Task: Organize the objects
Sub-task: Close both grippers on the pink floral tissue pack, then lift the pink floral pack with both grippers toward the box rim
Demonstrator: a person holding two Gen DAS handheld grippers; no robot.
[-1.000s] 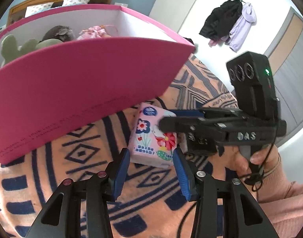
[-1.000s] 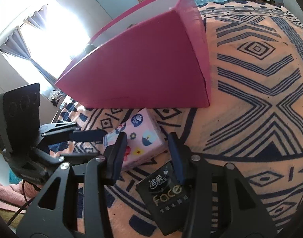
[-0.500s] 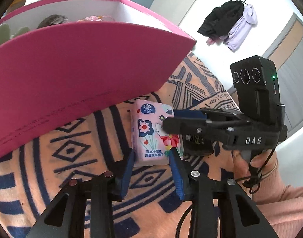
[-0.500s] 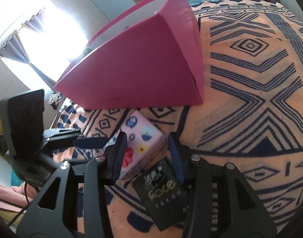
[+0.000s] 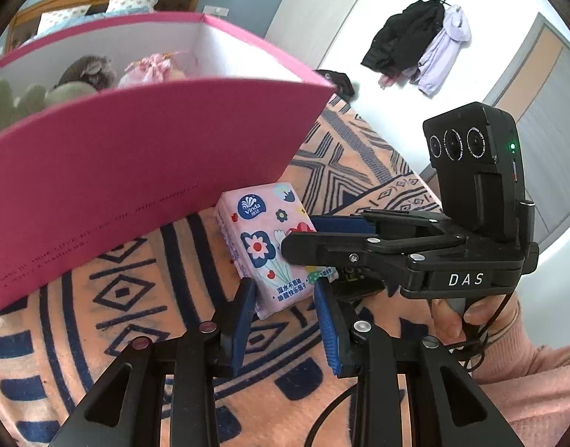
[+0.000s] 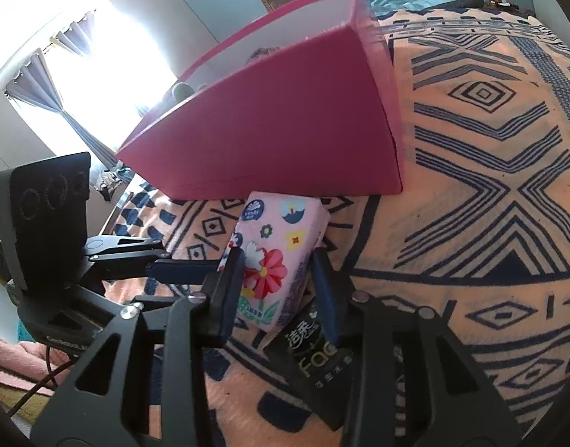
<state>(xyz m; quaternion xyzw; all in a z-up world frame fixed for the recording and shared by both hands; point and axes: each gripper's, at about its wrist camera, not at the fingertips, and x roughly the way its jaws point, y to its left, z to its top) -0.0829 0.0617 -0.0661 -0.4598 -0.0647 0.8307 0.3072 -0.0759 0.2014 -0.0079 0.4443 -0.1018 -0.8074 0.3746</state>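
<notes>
I am working on a bed with a patterned blanket [image 6: 490, 193], where a big pink box [image 5: 143, 156] is standing, already holding soft toys [image 5: 84, 74]. The pink tissue pack [image 5: 266, 246] is lying on the blanket just in front of this box. My left gripper [image 5: 285, 309] is clenching its near end, and the jaws have just been closing on it. My right gripper [image 6: 279, 287] is also closing around the same pack, which is sitting between its jaws. I think one firm grip is enough, so I should lift the pack straight over the box wall. The pack is showing "Vinda", the black packet [image 6: 314, 361] beside it "Face", and the right gripper's body "DAS".
</notes>
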